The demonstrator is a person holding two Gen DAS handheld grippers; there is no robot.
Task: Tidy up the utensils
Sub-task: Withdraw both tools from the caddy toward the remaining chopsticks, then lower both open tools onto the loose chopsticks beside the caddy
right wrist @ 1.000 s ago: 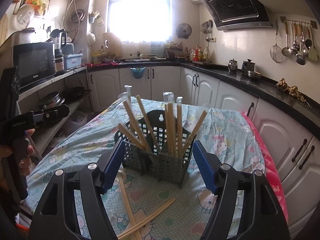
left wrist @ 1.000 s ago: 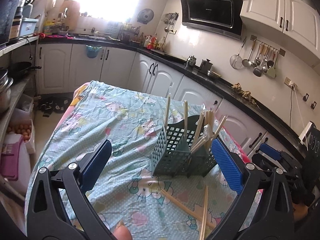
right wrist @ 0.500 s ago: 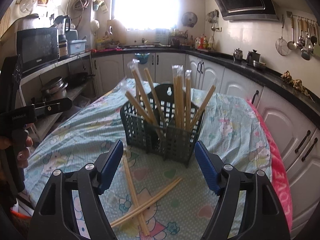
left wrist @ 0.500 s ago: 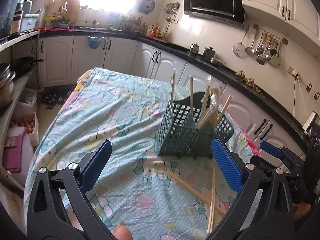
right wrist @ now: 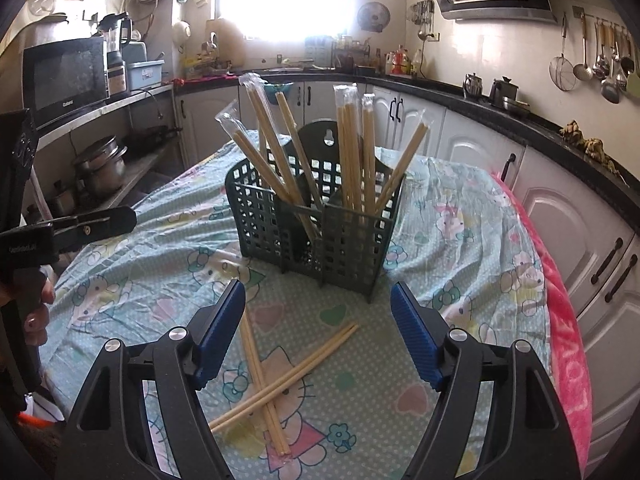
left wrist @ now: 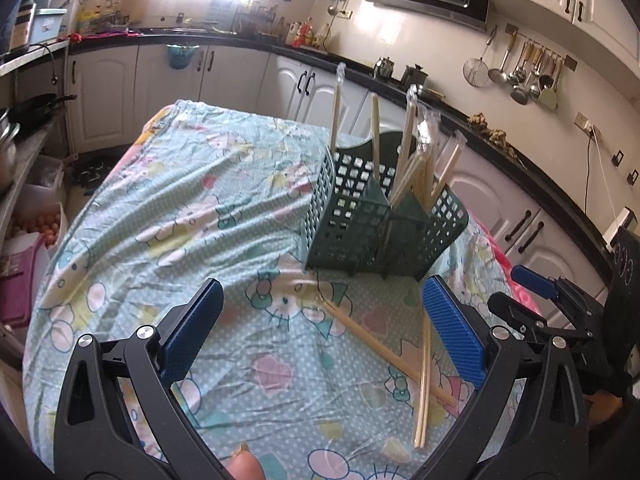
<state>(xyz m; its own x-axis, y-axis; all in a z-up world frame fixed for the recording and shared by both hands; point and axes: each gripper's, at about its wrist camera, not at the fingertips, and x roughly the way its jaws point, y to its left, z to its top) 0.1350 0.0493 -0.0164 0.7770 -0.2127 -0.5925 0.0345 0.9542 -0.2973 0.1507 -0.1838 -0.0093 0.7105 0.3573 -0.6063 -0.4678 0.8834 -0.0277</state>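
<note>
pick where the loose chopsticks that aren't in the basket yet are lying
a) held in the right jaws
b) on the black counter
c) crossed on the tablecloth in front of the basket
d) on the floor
c, the loose chopsticks lie crossed on the tablecloth in front of the green basket, with nothing between the open jaws of the right gripper.

Each wrist camera looks forward and downward between its own fingers, close above the table (left wrist: 168, 216). Both views share the basket (left wrist: 380, 224) (right wrist: 320, 224); the left camera apparently sits leftward.
</note>
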